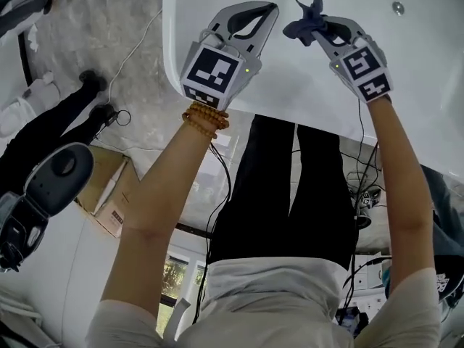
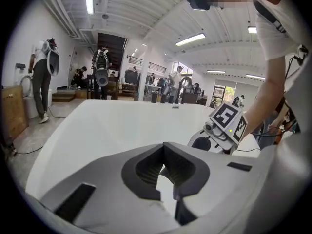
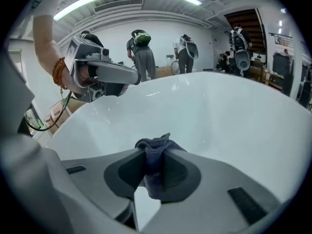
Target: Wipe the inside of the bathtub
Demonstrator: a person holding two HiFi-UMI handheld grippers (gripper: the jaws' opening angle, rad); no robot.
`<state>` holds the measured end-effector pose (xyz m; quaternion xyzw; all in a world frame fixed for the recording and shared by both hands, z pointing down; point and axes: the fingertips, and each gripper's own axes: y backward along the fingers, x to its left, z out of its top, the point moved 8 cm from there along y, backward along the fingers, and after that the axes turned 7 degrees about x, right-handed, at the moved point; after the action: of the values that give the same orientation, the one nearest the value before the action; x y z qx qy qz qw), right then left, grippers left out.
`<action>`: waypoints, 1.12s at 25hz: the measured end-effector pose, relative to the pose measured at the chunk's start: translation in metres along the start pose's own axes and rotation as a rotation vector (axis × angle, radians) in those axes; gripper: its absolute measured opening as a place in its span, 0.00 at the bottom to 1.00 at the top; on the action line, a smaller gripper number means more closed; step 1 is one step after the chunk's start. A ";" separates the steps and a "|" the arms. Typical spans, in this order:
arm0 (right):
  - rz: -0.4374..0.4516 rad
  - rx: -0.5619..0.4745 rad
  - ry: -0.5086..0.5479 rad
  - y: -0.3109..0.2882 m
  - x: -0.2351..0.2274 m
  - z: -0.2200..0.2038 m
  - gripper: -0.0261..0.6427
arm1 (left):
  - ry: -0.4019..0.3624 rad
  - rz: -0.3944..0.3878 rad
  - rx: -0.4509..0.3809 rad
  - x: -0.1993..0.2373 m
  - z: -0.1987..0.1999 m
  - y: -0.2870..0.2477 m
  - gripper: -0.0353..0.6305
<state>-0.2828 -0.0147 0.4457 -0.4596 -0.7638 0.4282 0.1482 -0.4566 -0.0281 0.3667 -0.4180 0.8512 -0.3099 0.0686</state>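
Starting at the fingers (image 3: 181, 168) of the right gripper (image 3: 155, 154): they're clamped on a dark blue cloth (image 3: 155, 167). It's bunched into a narrow fold between the pads, with a little tuft poking out past the tips. The left gripper (image 2: 164, 151) has its fingers closed tip to tip with nothing between them, so it's just along for the ride.

Both grippers hang over the inside of the white bathtub (image 1: 428, 64), close to its near rim. The left one is by the rounded corner and the right one sits just beside it, further along the rim. A small metal fitting (image 1: 397, 8) sits on the tub wall towards the far side. We can't tell whether the cloth is touching the surface. From the right gripper view it looks like it's hovering above the tub wall, so we'd say the wiping isn't really on yet.

What could go wrong, in our opinion:
- The grip is on a thin pinch of fabric. Drag it hard across the tub and friction could pull it straight out.
- So little cloth sticks out that a steep angle would put the hard fingertips on the tub, and that means scratches.
- The two grippers are near each other, so a wide sweep towards the corner could knock them together.
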 end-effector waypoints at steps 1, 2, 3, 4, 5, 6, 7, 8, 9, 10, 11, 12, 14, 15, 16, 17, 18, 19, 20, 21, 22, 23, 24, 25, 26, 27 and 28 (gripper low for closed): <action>0.013 0.019 0.005 -0.015 -0.001 -0.003 0.16 | 0.002 -0.003 0.008 0.006 -0.008 -0.005 0.05; 0.025 0.037 0.010 -0.029 -0.001 -0.007 0.16 | 0.004 -0.005 0.016 0.011 -0.016 -0.011 0.05; 0.036 0.055 0.013 -0.043 -0.002 -0.010 0.16 | 0.004 -0.006 0.024 0.016 -0.024 -0.016 0.05; 0.046 0.073 0.015 -0.056 -0.003 -0.015 0.16 | 0.005 -0.006 0.031 0.021 -0.031 -0.022 0.05; 0.056 0.092 0.015 -0.067 -0.003 -0.019 0.16 | 0.008 -0.007 0.038 0.026 -0.037 -0.027 0.05; 0.065 0.113 0.016 -0.078 -0.003 -0.024 0.16 | 0.013 -0.008 0.045 0.029 -0.043 -0.032 0.05; 0.075 0.133 0.018 -0.087 -0.002 -0.030 0.16 | 0.021 -0.011 0.051 0.031 -0.049 -0.037 0.05; 0.084 0.153 0.020 -0.096 0.000 -0.036 0.16 | 0.032 -0.014 0.055 0.033 -0.054 -0.041 0.05; 0.092 0.170 0.022 -0.104 0.000 -0.041 0.16 | 0.043 -0.016 0.058 0.036 -0.057 -0.045 0.05; 0.099 0.186 0.022 -0.111 0.000 -0.045 0.16 | 0.054 -0.018 0.060 0.038 -0.060 -0.048 0.05; 0.106 0.201 0.022 -0.119 0.000 -0.048 0.16 | 0.062 -0.020 0.062 0.040 -0.062 -0.052 0.05; 0.115 0.216 0.024 -0.128 0.000 -0.052 0.16 | 0.065 -0.020 0.064 0.042 -0.063 -0.055 0.05; 0.135 0.250 0.035 -0.144 0.000 -0.059 0.16 | 0.062 -0.018 0.068 0.045 -0.068 -0.061 0.05; 0.146 0.267 0.045 -0.152 0.000 -0.063 0.16 | 0.058 -0.015 0.069 0.046 -0.070 -0.063 0.05; 0.157 0.284 0.055 -0.160 0.001 -0.066 0.16 | 0.056 -0.012 0.069 0.047 -0.071 -0.065 0.05; 0.168 0.301 0.065 -0.167 0.001 -0.070 0.16 | 0.057 -0.009 0.069 0.049 -0.073 -0.067 0.05; 0.178 0.316 0.071 -0.174 0.000 -0.073 0.16 | 0.060 -0.006 0.068 0.052 -0.074 -0.070 0.05; 0.187 0.326 0.075 -0.182 0.000 -0.077 0.16 | 0.064 -0.003 0.069 0.053 -0.076 -0.072 0.05; 0.195 0.336 0.077 -0.189 0.000 -0.080 0.16 | 0.069 0.001 0.071 0.055 -0.080 -0.073 0.05; 0.203 0.346 0.081 -0.196 0.001 -0.084 0.16 | 0.073 0.006 0.075 0.056 -0.083 -0.074 0.05; 0.211 0.356 0.086 -0.203 0.002 -0.087 0.16 | 0.075 0.011 0.078 0.056 -0.087 -0.075 0.05; 0.217 0.362 0.095 -0.209 0.004 -0.089 0.16 | 0.074 0.015 0.081 0.056 -0.090 -0.076 0.05; 0.223 0.364 0.104 -0.214 0.004 -0.091 0.16 | 0.071 0.017 0.083 0.056 -0.092 -0.077 0.05; 0.230 0.365 0.111 -0.219 0.004 -0.092 0.16 | 0.067 0.017 0.083 0.055 -0.094 -0.079 0.05; 0.236 0.363 0.114 -0.222 0.004 -0.094 0.16 | 0.064 0.016 0.083 0.055 -0.096 -0.081 0.05; 0.244 0.360 0.111 -0.226 0.003 -0.095 0.16 | 0.063 0.015 0.084 0.055 -0.097 -0.083 0.05; 0.252 0.355 0.104 -0.229 0.003 -0.097 0.16 | 0.066 0.014 0.086 0.054 -0.099 -0.085 0.05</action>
<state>-0.3558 -0.0103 0.6832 -0.5395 -0.6043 0.5470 0.2111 -0.4717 -0.0616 0.5027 -0.3981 0.8419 -0.3593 0.0606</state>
